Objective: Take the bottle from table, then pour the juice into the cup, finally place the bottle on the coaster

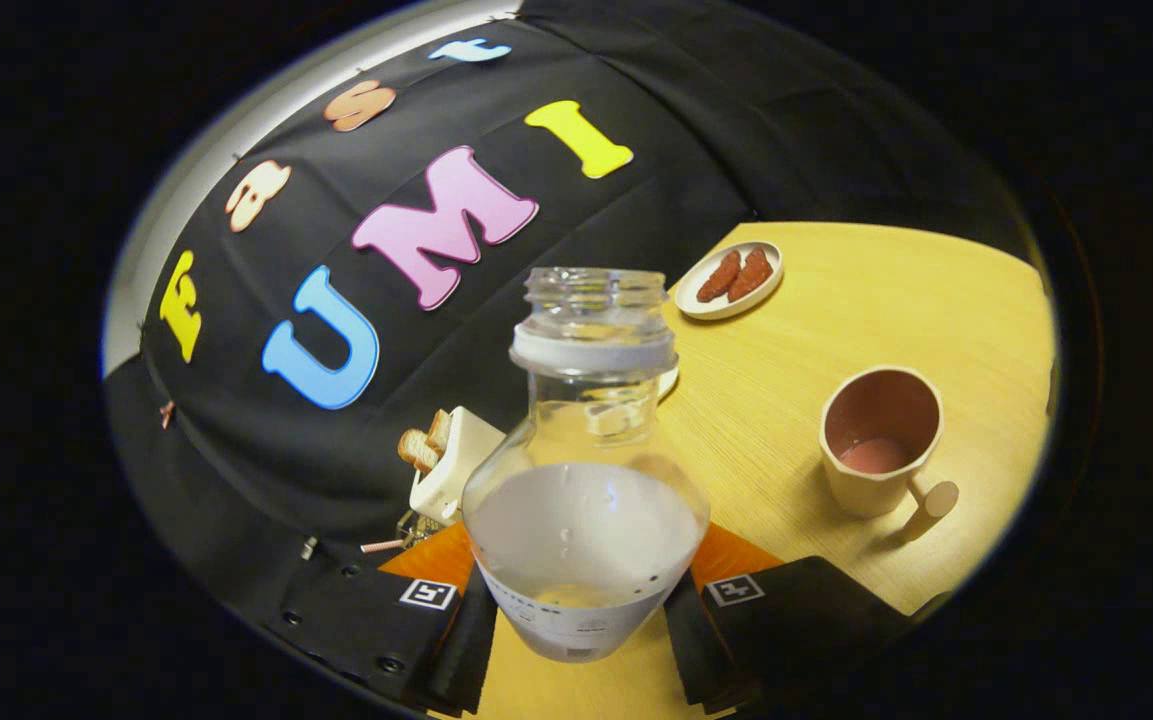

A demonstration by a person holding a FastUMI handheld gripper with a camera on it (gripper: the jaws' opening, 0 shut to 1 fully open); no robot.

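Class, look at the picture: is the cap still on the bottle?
No. The bottle, clamped between the fingers of the hand-held gripper, has a bare open mouth with its thread showing.

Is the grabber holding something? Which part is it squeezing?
Yes. The gripper holds the clear bottle, with its jaws pressed on both sides of the wide lower body, near the label. The neck is free.

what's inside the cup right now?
The cup holds a shallow pool of pink liquid at its bottom; the inner wall above it is bare. The near inner wall is hidden by the rim. The tool is shut on the bottle, uncapped, left of the cup.
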